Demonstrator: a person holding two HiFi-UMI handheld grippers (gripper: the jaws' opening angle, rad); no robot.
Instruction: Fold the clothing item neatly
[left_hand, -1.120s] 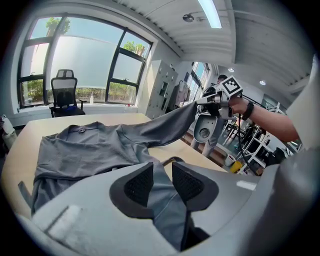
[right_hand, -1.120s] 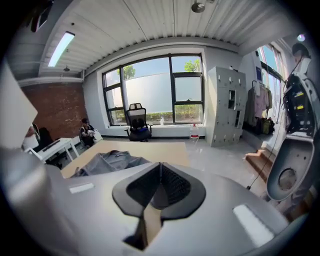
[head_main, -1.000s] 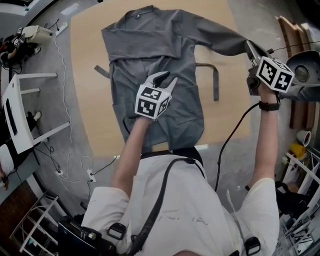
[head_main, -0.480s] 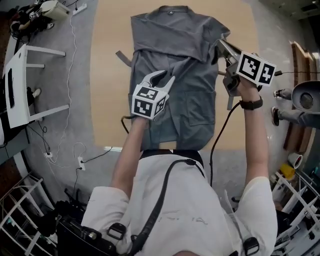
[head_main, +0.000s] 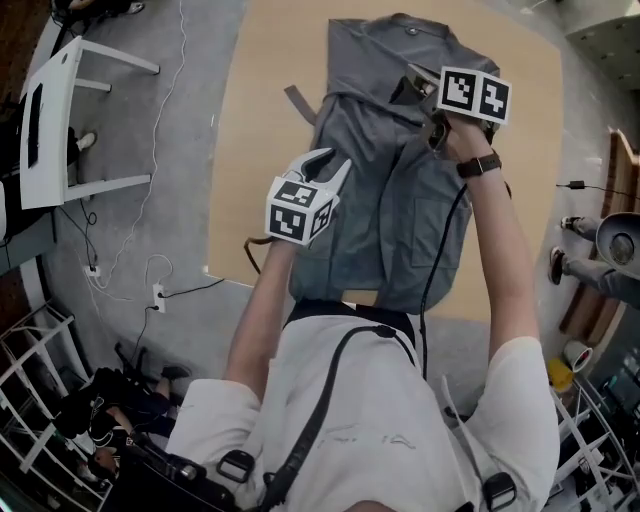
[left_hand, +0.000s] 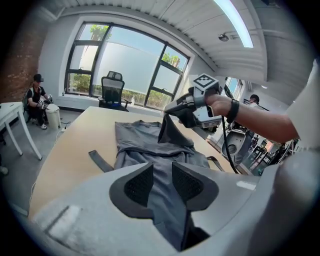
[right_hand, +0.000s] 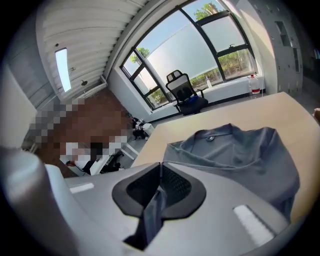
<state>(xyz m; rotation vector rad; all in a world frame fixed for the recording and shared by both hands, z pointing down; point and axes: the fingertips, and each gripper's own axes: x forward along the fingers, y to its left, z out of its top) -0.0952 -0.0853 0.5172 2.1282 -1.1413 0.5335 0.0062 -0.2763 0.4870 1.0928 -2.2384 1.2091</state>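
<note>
The grey garment (head_main: 395, 215) lies on the counter (head_main: 260, 140), collar toward 12 o'clock. The right gripper (head_main: 412, 86) pinches a lifted fold of it, at 1 o'clock from the left gripper (head_main: 330, 162), whose jaws stand apart over the cloth.

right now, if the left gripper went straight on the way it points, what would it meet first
Most likely the grey garment, about mid-body, where it lies on the wooden table. The left gripper aims its open jaws down at it, though depth is hard to judge.
</note>
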